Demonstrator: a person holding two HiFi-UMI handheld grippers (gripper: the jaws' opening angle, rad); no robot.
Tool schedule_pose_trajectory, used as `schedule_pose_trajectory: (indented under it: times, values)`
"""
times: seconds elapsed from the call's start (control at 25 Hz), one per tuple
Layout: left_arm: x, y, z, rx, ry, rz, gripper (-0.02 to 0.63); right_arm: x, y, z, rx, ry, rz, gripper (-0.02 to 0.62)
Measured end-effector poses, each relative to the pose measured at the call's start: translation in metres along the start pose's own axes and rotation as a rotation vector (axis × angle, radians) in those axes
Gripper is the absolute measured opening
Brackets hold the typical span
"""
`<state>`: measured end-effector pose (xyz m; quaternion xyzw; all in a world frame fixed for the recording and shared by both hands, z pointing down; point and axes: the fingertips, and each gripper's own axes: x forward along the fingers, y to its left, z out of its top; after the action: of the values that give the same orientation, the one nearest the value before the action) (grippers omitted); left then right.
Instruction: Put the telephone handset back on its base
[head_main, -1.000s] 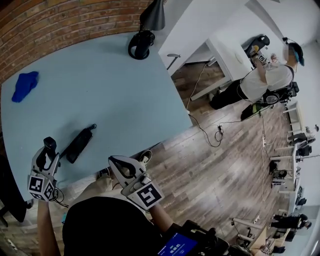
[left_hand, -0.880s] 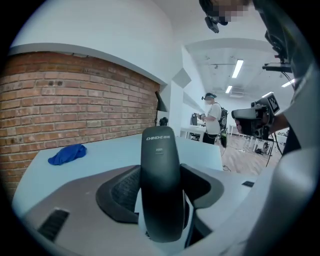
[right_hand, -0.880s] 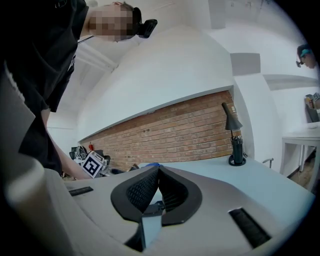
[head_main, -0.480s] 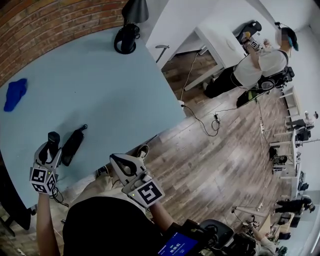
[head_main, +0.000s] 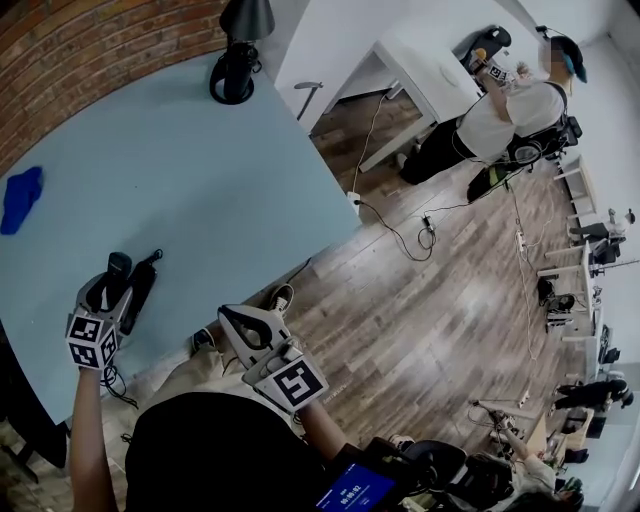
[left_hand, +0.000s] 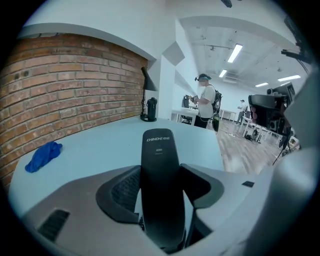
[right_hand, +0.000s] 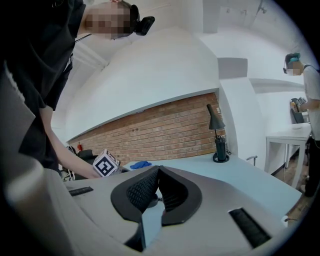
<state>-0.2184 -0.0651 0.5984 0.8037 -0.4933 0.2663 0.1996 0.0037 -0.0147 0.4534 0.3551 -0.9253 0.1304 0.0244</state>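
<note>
Crumpled blue cloth (head_main: 20, 196) lies far left on the smooth pale-blue desk (head_main: 200, 170). Next, the left gripper (head_main: 108, 292) has its ribbed jaws pinching the handset (left_hand: 160, 185) (a glossy black slab, rounded on top), held upright just beside the long dark base (head_main: 142, 290) near the desk's front edge. The right gripper (right_hand: 156, 172) has its ribbed jaws pressed together, empty, beyond that edge. A black cone-shaded lamp (head_main: 236, 55) stands at the far edge.
</note>
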Motion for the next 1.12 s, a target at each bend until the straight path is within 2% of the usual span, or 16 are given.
schedule_pose_trajectory:
  times: [0.44,1.12]
  values:
    - [0.037,-0.013,-0.024,0.037,0.163,-0.042,0.279,-0.015,-0.012,-0.009,0.017,0.009,-0.042,0.017]
    - [0.044,-0.016,-0.06,0.082,0.265,-0.05,0.279,-0.016,-0.017,-0.014,0.018,0.019,-0.045,0.017]
